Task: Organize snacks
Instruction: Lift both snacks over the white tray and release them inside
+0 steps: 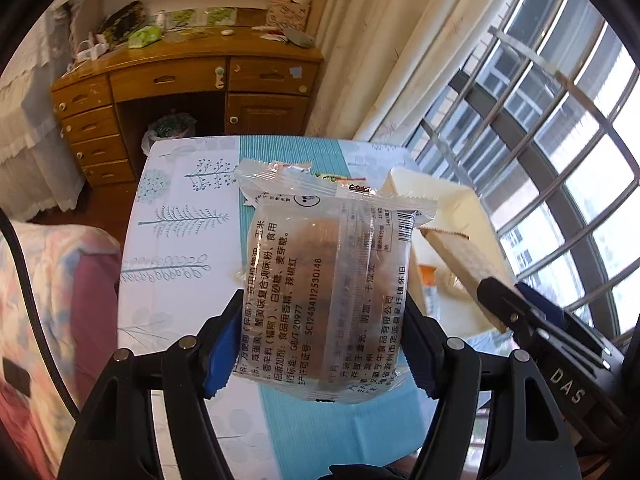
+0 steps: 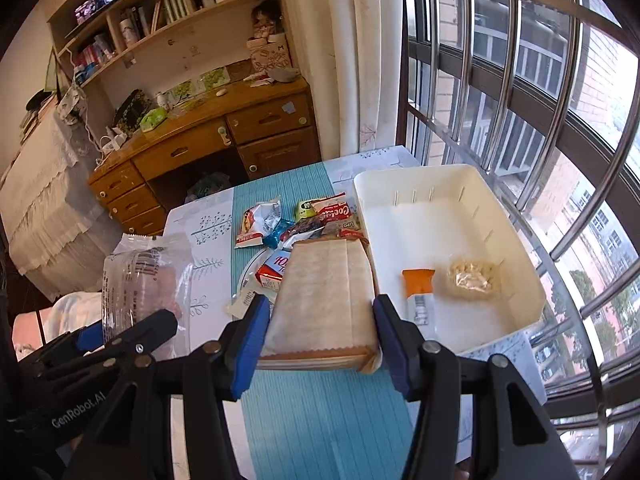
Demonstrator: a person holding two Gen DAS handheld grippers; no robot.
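Two packets are held up over the tabletop (image 2: 320,420). The left hand-held gripper (image 1: 320,344) is clamped on a clear plastic snack packet with black print (image 1: 324,280); the right hand-held gripper (image 2: 320,344) grips a flat beige wafer packet (image 2: 324,300). Beyond its fingertips lie loose colourful snack packets (image 2: 296,220) — and to its right a white plastic tray (image 2: 420,184).

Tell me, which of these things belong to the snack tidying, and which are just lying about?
Part of the job:
- clear printed snack packet in the left gripper
- tan wafer packet in the right gripper
- white plastic bin
- pile of loose snack packets

Just lying about:
- wooden desk
- bookshelf
- cream curtain
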